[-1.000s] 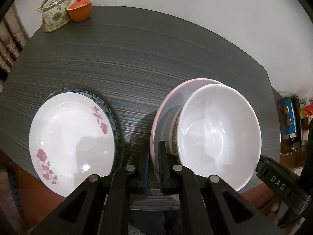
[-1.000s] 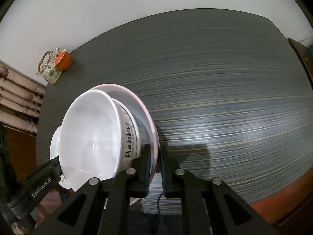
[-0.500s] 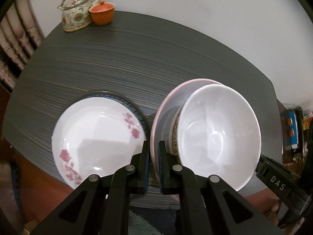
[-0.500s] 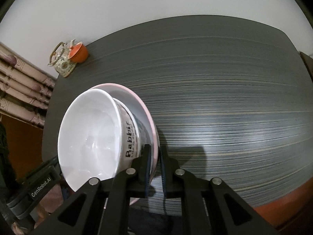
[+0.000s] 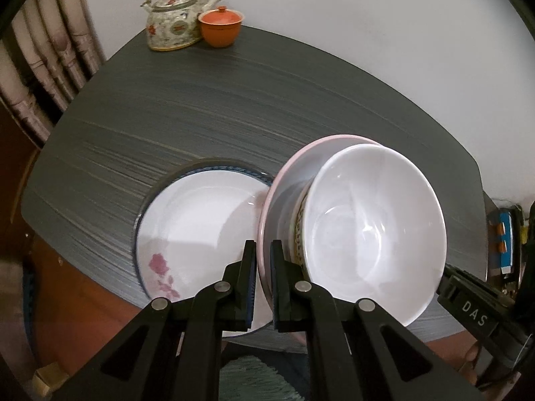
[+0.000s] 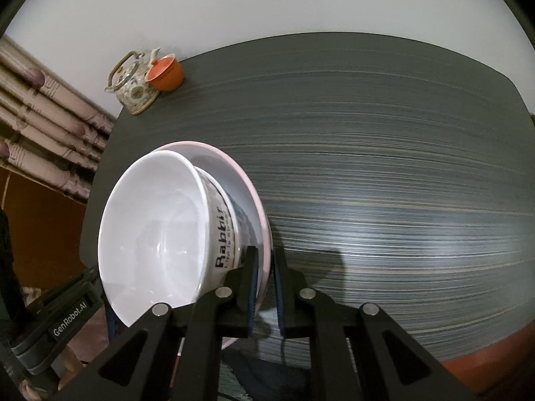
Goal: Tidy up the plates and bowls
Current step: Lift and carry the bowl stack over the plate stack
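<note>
I had a dark grey streaked table [image 5: 207,107] under me, pale plain wall behind it, ribbed pinkish curtain folds [image 5: 43,53] at the far left. A floral teapot [image 5: 174,20] and an orange lidded cup [image 5: 220,26] sat touching at the far left corner of the table, well apart from the dishes. Reddish-brown floor showed past the near edge. My left gripper [image 5: 264,267] pointed steeply down, both pads pinched onto the near left rim of the pink plate [image 5: 284,187], no gap left beyond the rim itself. My right gripper [image 6: 265,270] pointed steeply down too, clamped the same way on the plate's opposite rim, so the plate was gripped from both sides and looked raised off the table. A white bowl [image 5: 371,230] sat on the pink plate; black "Rabbit" lettering on its side in the right wrist view. Just left of the plate, a white rose-print plate [image 5: 197,224] lay on a blue-rimmed plate [image 5: 220,168] on the table, its right edge hidden behind the pink rim.
</note>
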The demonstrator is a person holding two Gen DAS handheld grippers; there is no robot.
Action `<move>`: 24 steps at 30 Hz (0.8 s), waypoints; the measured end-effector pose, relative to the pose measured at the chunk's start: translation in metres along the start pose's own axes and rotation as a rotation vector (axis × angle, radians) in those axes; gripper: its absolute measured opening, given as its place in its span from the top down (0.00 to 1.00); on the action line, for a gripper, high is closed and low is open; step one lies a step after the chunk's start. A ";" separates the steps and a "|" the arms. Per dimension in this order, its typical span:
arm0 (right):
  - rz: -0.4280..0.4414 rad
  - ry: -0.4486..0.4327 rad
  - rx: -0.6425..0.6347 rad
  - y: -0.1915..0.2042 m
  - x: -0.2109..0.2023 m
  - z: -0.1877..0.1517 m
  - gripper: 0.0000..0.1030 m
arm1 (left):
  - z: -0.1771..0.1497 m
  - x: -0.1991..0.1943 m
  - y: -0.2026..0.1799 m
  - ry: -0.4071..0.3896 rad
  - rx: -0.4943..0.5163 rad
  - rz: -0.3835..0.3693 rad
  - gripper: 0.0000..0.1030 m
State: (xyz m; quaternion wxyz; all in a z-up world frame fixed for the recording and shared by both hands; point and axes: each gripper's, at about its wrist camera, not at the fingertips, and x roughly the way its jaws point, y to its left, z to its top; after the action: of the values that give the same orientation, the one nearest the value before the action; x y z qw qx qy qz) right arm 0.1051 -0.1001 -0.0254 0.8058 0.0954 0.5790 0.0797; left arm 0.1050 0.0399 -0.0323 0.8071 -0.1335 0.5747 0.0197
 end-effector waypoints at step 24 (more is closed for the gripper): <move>0.007 0.067 -0.076 0.042 0.016 -0.011 0.91 | -0.005 -0.001 0.065 0.002 -0.092 0.033 0.96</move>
State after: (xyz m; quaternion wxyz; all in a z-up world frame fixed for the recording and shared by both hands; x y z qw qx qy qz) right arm 0.0988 -0.0554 -0.0328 0.7887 0.0640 0.6019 0.1075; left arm 0.0884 0.1019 -0.0457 0.7993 -0.1609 0.5760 0.0590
